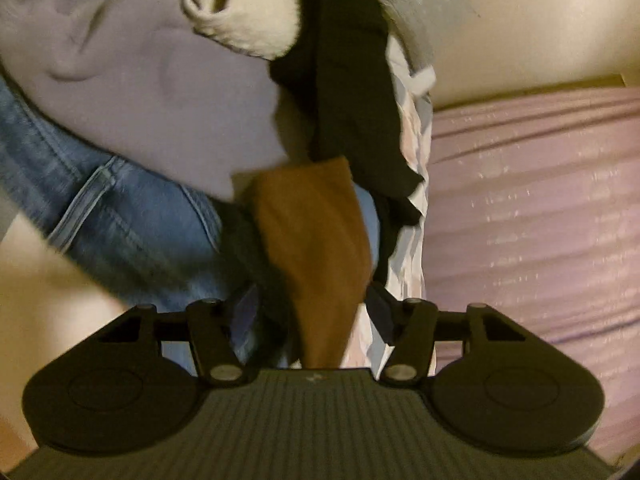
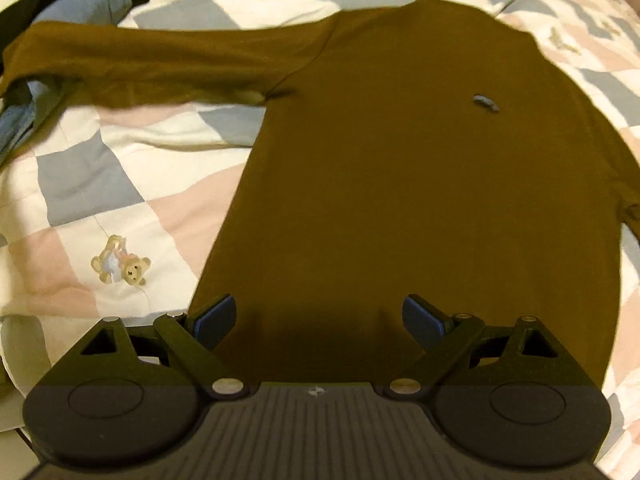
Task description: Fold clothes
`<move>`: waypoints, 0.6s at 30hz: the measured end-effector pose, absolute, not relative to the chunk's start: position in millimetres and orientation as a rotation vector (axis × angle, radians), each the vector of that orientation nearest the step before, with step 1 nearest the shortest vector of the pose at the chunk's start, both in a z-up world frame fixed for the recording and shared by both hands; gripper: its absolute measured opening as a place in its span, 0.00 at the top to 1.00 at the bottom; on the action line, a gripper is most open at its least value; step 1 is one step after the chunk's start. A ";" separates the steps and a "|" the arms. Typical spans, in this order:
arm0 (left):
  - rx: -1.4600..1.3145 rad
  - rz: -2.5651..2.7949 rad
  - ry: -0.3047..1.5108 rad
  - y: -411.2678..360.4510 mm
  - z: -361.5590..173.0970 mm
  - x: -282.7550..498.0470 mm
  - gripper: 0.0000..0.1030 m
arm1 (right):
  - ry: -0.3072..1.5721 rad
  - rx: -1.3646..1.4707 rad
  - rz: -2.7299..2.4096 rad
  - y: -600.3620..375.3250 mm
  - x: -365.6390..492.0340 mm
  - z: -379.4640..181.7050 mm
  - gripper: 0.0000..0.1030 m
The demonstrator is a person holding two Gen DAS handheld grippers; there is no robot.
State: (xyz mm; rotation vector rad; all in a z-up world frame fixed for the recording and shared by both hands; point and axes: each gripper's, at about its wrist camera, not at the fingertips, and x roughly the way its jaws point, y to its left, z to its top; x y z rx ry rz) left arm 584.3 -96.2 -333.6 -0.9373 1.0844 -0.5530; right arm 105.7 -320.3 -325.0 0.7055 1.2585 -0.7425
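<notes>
A brown long-sleeved top (image 2: 400, 200) lies flat on a checked quilt (image 2: 92, 184), with a small blue logo (image 2: 486, 102) on its chest. Its sleeve (image 2: 140, 60) stretches out to the left toward a pile of clothes. My right gripper (image 2: 320, 320) hovers open over the top's lower hem, nothing between its blue pads (image 2: 216, 320). In the left wrist view the brown sleeve end (image 1: 316, 240) runs between the fingers of my left gripper (image 1: 314, 312). The jaws stand partly apart and the pads do not visibly press on the cloth.
Blue jeans (image 1: 100, 208), a pale lilac garment (image 1: 140, 80), a cream fleece (image 1: 240, 12) and a black garment (image 1: 348, 80) are piled beside the sleeve end. A pink striped cover (image 1: 540, 220) lies to the right. A teddy bear print (image 2: 120, 266) marks the quilt.
</notes>
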 end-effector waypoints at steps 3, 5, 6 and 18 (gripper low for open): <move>-0.975 -0.560 1.073 -100.5 -344.6 600.5 0.50 | 1.284 0.706 -0.748 -322.7 115.8 -333.1 0.08; -0.977 -0.558 1.073 -104.2 -349.0 609.2 0.55 | 1.295 0.708 -0.750 -324.9 118.6 -337.1 0.08; -0.974 -0.554 1.076 -106.3 -350.6 611.4 0.61 | 1.299 0.707 -0.751 -325.9 119.4 -338.6 0.08; -0.531 -0.804 0.839 -173.2 -252.2 544.9 1.00 | 1.229 0.758 -0.791 -344.9 68.7 -331.5 0.09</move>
